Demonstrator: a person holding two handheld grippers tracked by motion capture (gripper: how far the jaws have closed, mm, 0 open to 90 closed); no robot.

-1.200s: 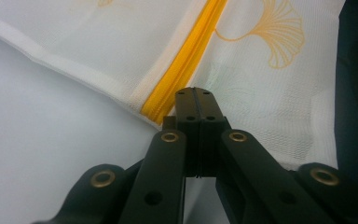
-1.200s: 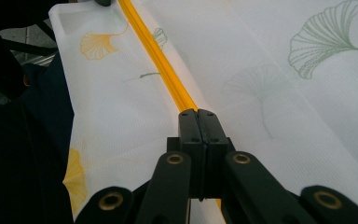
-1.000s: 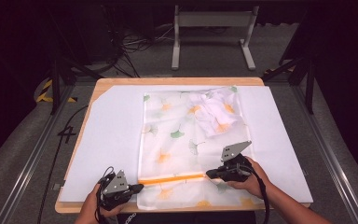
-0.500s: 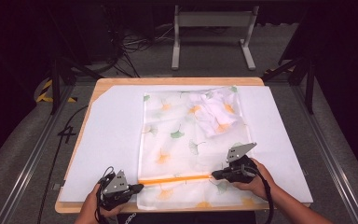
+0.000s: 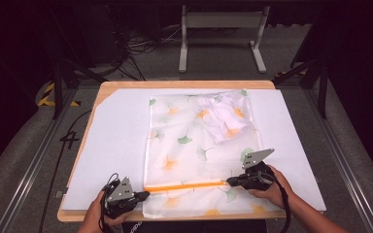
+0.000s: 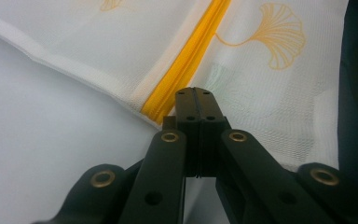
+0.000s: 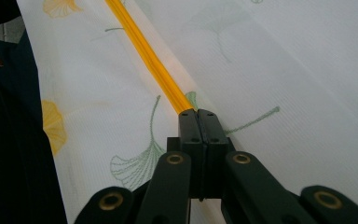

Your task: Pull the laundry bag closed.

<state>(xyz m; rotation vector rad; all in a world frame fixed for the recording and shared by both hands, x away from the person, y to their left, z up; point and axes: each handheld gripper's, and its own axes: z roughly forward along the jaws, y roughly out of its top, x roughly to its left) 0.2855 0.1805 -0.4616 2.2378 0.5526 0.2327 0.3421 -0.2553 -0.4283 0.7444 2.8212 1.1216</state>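
White mesh laundry bag w/ ginkgo-leaf print [image 5: 194,145] lies flat on a white sheet [image 5: 111,145] covering a light wooden table [image 5: 184,84], its orange zipper [image 5: 184,186] running across the near end between two hand-held grippers. At left, the left gripper [image 5: 143,195], gripped by a person's left hand [image 5: 99,213], has its black jaws pressed fully together, tips at the bag's edge right where the zipper begins; in the left gripper view the zipper [image 6: 191,60] runs up and away just ahead of the tips [image 6: 194,93], w/ the bag's mesh [image 6: 261,93] to the right of it and bare sheet [image 6: 51,130] to the left. Whether fabric is pinched there can't be told. Farther right, a crumpled white garment [image 5: 223,116] sits inside the bag's far corner, well apart from both tools. At right, the right gripper [image 5: 229,182], in the person's right hand [image 5: 269,187], is likewise clamped tight, tips at the zipper's other end; the right gripper view shows the orange strip [image 7: 144,51] ending at the closed tips [image 7: 199,114], prob. on the zipper pull, though that can't be made out.
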